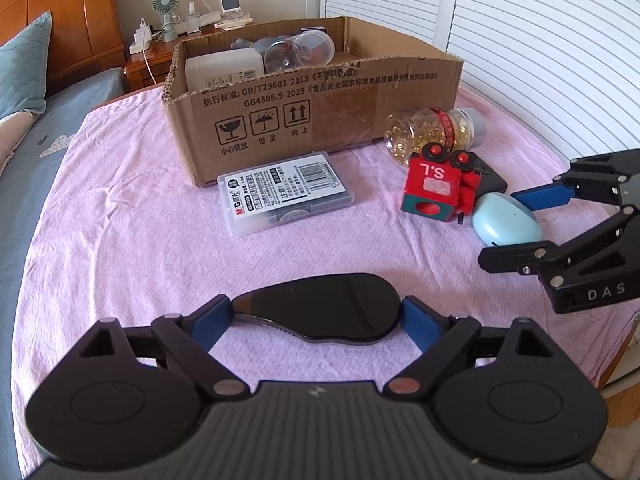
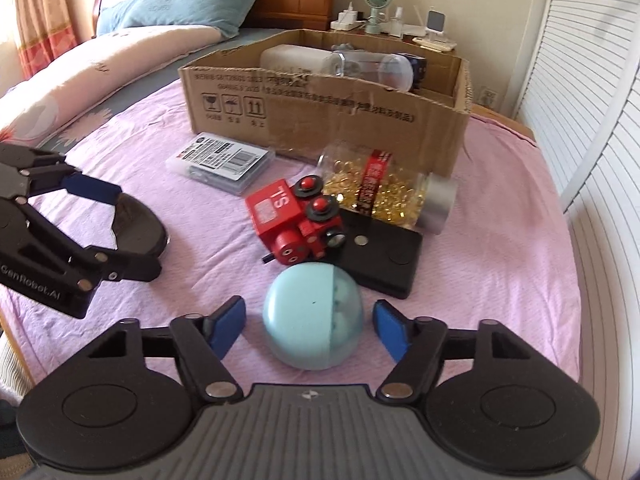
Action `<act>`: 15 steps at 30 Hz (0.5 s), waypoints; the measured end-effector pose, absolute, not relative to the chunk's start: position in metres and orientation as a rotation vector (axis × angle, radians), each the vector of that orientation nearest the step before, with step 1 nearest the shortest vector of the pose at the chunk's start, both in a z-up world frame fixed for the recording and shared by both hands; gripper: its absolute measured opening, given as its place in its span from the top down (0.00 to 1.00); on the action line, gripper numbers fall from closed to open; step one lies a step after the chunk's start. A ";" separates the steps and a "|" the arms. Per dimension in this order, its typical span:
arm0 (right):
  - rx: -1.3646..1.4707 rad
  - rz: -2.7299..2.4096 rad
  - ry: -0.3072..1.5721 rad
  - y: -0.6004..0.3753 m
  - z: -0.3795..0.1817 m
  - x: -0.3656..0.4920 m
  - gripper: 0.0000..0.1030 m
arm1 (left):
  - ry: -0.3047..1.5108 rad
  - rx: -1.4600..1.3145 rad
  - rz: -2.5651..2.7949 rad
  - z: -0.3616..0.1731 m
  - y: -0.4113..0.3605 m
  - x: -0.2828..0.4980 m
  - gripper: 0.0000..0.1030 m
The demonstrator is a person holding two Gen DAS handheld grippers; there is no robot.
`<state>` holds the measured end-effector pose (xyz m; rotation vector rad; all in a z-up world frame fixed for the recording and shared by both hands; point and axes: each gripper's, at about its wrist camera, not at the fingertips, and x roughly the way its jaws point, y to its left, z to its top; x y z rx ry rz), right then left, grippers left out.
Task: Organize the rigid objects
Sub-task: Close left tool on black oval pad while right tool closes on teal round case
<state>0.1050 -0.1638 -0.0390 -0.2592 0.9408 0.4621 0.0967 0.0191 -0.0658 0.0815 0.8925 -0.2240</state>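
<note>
From the left wrist camera, the left gripper (image 1: 316,320) is straddling a black teardrop-shaped case (image 1: 320,312) on the pink blanket (image 1: 132,240), well in front of the cardboard box (image 1: 312,108). Its jaws are standing wide, and the blue pads (image 1: 210,326) are sitting right at the case's two ends, apparently touching, though whether they are truly pressing I cannot tell. The case's long axis is running across the jaws, narrow end to the picture's left, broad end to the right. Off to the right of the box's front wall, the right gripper (image 1: 516,226) is bracketing a pale blue egg-shaped case (image 1: 506,220). Switching to the right wrist camera: the right gripper (image 2: 310,326) is open, with the blue egg-shaped case (image 2: 314,316) sitting squarely between its pads and a small gap showing on each side, so nothing is gripped yet. The egg is lying nearest this hand, in front of the red toy train (image 2: 296,220), the black slab (image 2: 384,256) and the capsule jar (image 2: 380,188), all of them nearer than the box (image 2: 320,100). Its seam is running toward and away from the camera, so the pads are looking set to close on its two halves.
</note>
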 end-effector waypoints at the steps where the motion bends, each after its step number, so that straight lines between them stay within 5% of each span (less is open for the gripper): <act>1: -0.260 0.459 0.939 -0.164 -0.039 0.105 0.32 | 0.894 0.077 -0.218 -0.066 0.019 0.097 0.10; 15: -0.266 0.490 0.926 -0.163 -0.039 0.106 0.37 | 0.879 0.079 -0.214 -0.069 0.020 0.096 0.06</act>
